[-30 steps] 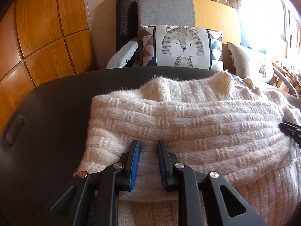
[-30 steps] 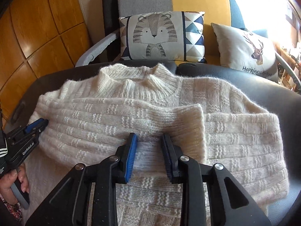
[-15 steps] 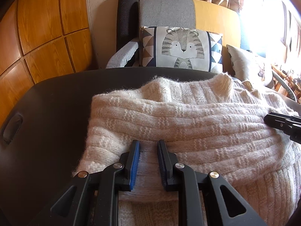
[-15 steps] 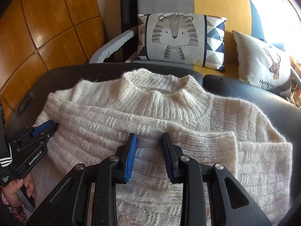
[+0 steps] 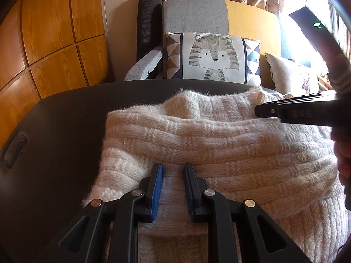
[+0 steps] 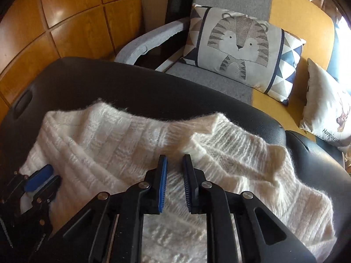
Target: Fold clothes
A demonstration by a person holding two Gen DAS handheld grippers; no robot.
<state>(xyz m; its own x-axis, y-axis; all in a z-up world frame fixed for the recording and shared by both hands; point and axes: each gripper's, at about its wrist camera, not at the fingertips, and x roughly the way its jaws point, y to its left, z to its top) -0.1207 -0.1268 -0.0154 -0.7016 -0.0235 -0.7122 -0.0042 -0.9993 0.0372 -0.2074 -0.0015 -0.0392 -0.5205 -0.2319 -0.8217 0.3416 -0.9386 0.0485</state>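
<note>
A: On the black tabletop (image 5: 65,131), what lies there?
B: A cream knitted sweater (image 5: 219,144), spread from near the middle toward the right edge, with one sleeve folded across the body. Its ribbed collar (image 6: 230,140) lies toward the far edge, the side facing the sofa (image 5: 193,15).

A: State of the left gripper (image 5: 172,171)?
B: Jaws a narrow gap apart, blue pads (image 5: 156,188) facing, set over the near edge of the folded sleeve. Knit shows between the fingers; whether they pinch it cannot be told.

A: And the right gripper (image 6: 174,162)?
B: The same narrow gap, poised over the sweater just short of the collar. Fabric shows between its fingers too, but a grip on it cannot be confirmed. In the left view it (image 5: 285,111) reaches in from the right, above the sweater's far part.

A: Beyond the table?
B: A tiger cushion (image 5: 212,58) on the sofa, a deer cushion (image 6: 326,107) to its right, and wood panels (image 5: 54,32) to the left.
</note>
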